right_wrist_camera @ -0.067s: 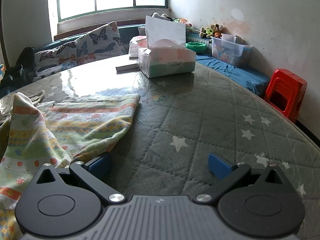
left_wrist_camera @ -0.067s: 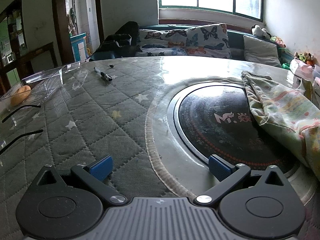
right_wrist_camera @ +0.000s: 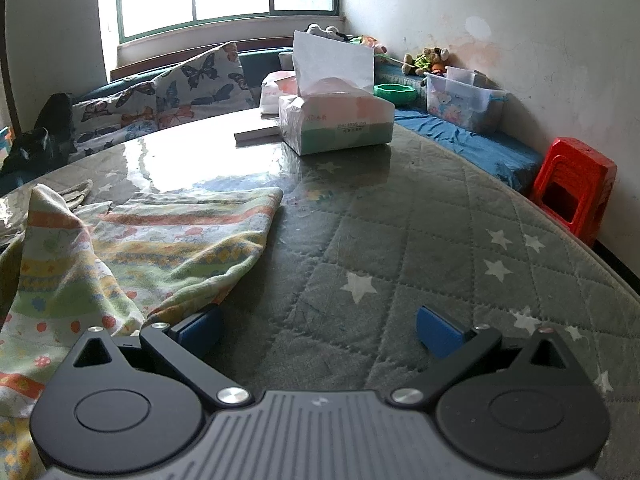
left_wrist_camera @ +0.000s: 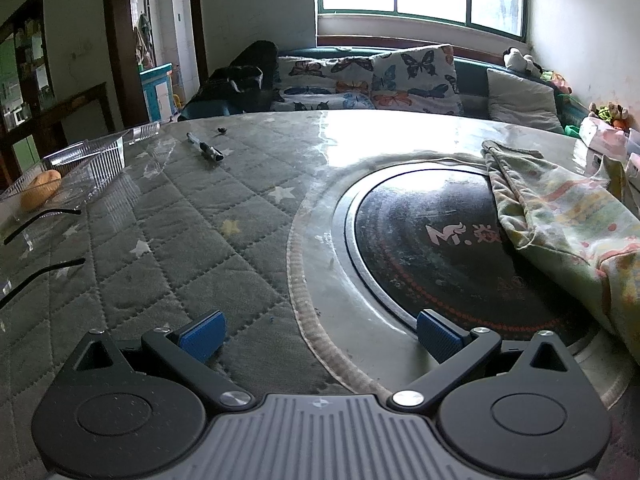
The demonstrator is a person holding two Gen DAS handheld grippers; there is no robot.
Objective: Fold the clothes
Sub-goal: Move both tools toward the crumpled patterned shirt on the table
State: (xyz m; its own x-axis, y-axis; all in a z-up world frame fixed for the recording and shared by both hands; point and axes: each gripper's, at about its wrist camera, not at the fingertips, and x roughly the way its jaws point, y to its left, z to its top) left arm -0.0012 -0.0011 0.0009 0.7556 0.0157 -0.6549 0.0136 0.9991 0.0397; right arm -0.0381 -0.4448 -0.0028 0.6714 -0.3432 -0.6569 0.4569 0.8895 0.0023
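Note:
A pale garment with coloured stripes and small prints (right_wrist_camera: 132, 248) lies crumpled on the quilted table cover at the left of the right wrist view. It also shows at the right edge of the left wrist view (left_wrist_camera: 560, 216), draped over the dark round hob (left_wrist_camera: 420, 240). My left gripper (left_wrist_camera: 318, 334) is open and empty, low over the table, with the garment off to its right. My right gripper (right_wrist_camera: 318, 330) is open and empty. Its left fingertip (right_wrist_camera: 198, 326) sits right at the garment's near edge.
A tissue box (right_wrist_camera: 336, 120) and a flat box (right_wrist_camera: 256, 132) stand at the back of the table. A clear plastic tray (left_wrist_camera: 68, 172) holding an orange-yellow item, a pen (left_wrist_camera: 206, 148) and black cables lie on the left. A red stool (right_wrist_camera: 572, 184) stands beside the table.

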